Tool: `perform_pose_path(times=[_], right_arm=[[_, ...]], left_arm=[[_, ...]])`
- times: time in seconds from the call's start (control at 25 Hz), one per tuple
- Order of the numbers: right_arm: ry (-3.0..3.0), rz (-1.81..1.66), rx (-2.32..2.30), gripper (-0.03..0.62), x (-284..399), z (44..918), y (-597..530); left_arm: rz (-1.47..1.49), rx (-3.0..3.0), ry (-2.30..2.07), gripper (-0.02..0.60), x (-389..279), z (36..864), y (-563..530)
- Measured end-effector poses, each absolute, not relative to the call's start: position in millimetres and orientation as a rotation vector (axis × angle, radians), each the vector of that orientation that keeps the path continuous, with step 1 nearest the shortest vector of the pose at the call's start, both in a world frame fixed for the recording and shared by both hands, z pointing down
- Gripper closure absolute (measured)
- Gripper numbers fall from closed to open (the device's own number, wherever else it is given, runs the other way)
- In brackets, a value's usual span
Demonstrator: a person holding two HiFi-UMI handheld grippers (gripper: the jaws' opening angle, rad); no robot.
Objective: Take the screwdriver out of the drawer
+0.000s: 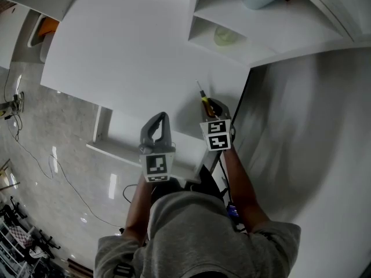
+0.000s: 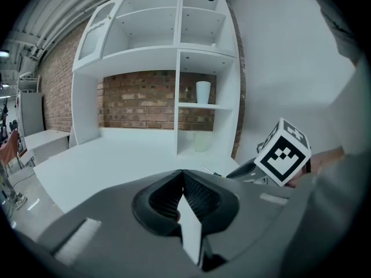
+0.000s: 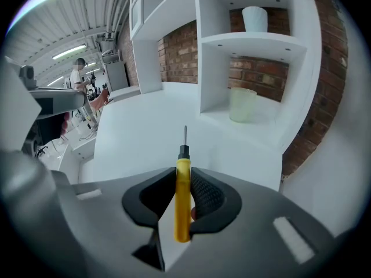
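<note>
One yellow screwdriver [image 3: 182, 204] tight in the right gripper [image 3: 184, 169], its tip out ahead.

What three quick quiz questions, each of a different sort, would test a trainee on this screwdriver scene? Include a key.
1. True or false: the left gripper holds the screwdriver.
2. Multiple choice: the screwdriver's handle is A) red, B) yellow, C) blue.
3. Fill the gap: in the right gripper view, the white cup stands one level ____ the translucent cup.

Key
1. False. The right gripper is shut on it, and the left gripper is shut with nothing in it.
2. B.
3. above.
</note>
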State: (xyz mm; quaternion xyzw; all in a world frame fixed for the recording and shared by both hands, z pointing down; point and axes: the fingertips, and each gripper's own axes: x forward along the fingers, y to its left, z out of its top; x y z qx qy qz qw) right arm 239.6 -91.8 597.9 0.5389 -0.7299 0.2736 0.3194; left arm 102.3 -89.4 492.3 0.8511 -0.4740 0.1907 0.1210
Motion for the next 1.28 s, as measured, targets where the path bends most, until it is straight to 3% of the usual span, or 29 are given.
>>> perform_pose_path(times=[1.28], right_arm=[[-1.871,0.760,1.345,0.506,248,636,-91]], left_arm=[[0.603,2.434,-1.411,0.569,112,508,-87]])
